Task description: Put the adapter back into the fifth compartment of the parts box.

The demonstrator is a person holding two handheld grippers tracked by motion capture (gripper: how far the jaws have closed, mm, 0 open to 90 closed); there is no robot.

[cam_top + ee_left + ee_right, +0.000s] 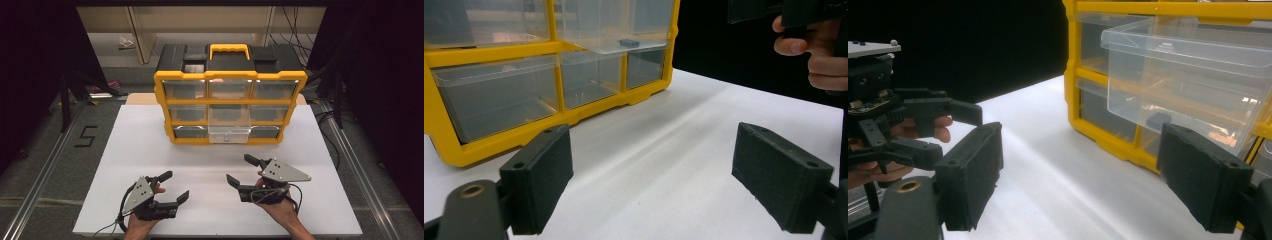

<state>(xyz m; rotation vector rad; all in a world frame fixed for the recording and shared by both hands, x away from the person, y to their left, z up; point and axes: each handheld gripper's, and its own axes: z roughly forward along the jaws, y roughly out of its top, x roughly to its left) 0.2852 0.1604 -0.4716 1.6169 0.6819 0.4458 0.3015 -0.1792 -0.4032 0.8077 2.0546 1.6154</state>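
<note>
The small dark piece [629, 43] inside the pulled-out clear drawer [229, 125] is too small and blurred to identify; in the right gripper view it shows through the drawer's wall, low down, and the drawer's right end is cut off there. The contents of the other drawers are hard to make out behind glare. The yellow organizer [230, 75] holds nine clear drawers in three rows of three, with one, the middle of the middle row, drawn forward. It has one yellow handle [229, 48] on its black top. Two grippers rest low near the front edge: the left gripper [172, 186] with jaws spread and nothing between them, the right gripper [241, 170] likewise wide apart and empty, both well short of the organizer. The white table [150, 145] is matte; around it lie grey floor, metal rails, and a taped "5" [86, 136].
</note>
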